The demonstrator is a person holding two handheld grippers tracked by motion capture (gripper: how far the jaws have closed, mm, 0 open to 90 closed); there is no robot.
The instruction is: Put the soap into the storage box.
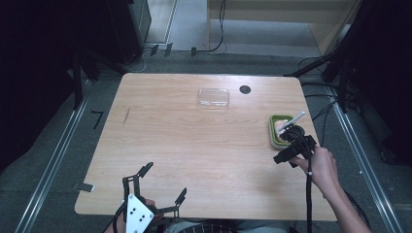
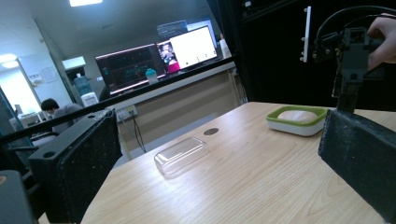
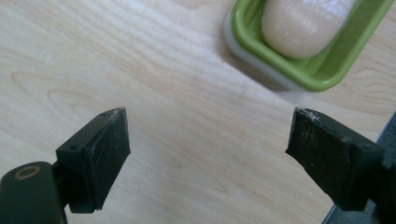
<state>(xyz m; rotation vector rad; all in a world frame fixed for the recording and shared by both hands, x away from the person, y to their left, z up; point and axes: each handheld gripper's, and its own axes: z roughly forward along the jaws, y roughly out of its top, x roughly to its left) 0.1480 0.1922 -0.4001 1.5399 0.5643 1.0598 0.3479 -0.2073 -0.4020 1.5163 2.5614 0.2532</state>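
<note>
In the right gripper view we see two black fingers spread wide apart at the lower left and lower right of the frame, with nothing between them but bare wood. Just beyond them, at the upper right of that frame, sits a green soap dish holding a pale, rounded bar of soap.

In the high view the right gripper is at the right of the frame, over the near end of the soap dish, which lies close to the right edge of the counter. A hand grips it from below, and a black cable trails down toward the bottom edge.

The left gripper sits at the bottom left of the high view, near the front edge of the counter. Its fingers are also wide open and hold nothing. In the left gripper view its two black fingers frame the scene from the lower left and the right.

Farther out, a clear plastic lid rests on the counter in the upper middle of the high view, well apart from the dish. Just to its right is a small dark round hole in the wood. In the left gripper view the lid lies at centre, with lit monitors behind the counter.
</note>
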